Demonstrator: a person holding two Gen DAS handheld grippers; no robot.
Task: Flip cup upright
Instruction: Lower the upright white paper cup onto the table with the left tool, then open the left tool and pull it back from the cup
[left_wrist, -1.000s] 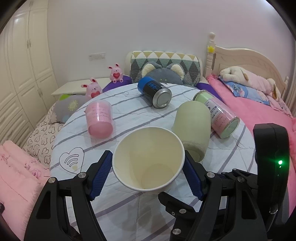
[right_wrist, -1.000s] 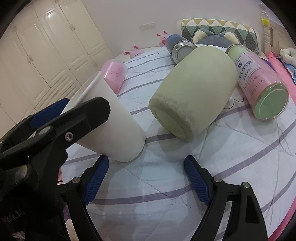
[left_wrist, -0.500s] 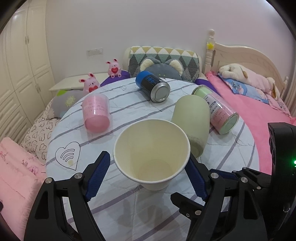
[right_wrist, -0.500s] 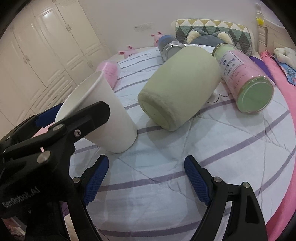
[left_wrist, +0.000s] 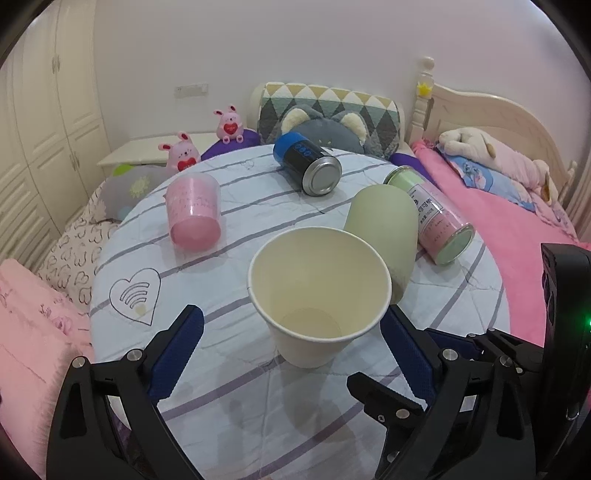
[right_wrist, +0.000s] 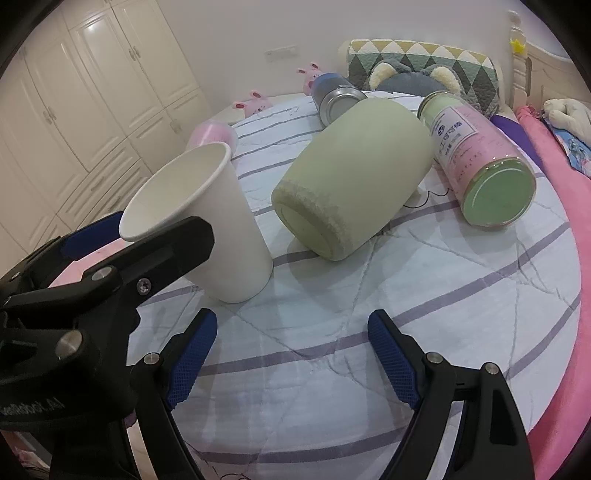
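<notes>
A white paper cup (left_wrist: 317, 295) stands upright on the round striped table (left_wrist: 236, 398), mouth up; it also shows in the right wrist view (right_wrist: 218, 229). My left gripper (left_wrist: 291, 354) is open, its blue pads on either side of the cup and apart from it. My right gripper (right_wrist: 291, 358) is open and empty over the table, just right of the cup. A pale green cup (right_wrist: 354, 181) lies on its side behind the white one, and a pink cup (left_wrist: 192, 214) lies on its side at the left.
A blue-and-black can (left_wrist: 306, 166) and a pink-and-green jar (left_wrist: 432, 218) lie on their sides at the back and right. A bed (left_wrist: 517, 206) with plush toys stands at the right, wardrobe doors (right_wrist: 92, 110) at the left, cushions behind the table.
The white cup went from tilted in the left gripper to standing on the table. The left gripper opened and drew back a little; the right gripper pulled back slightly.
</notes>
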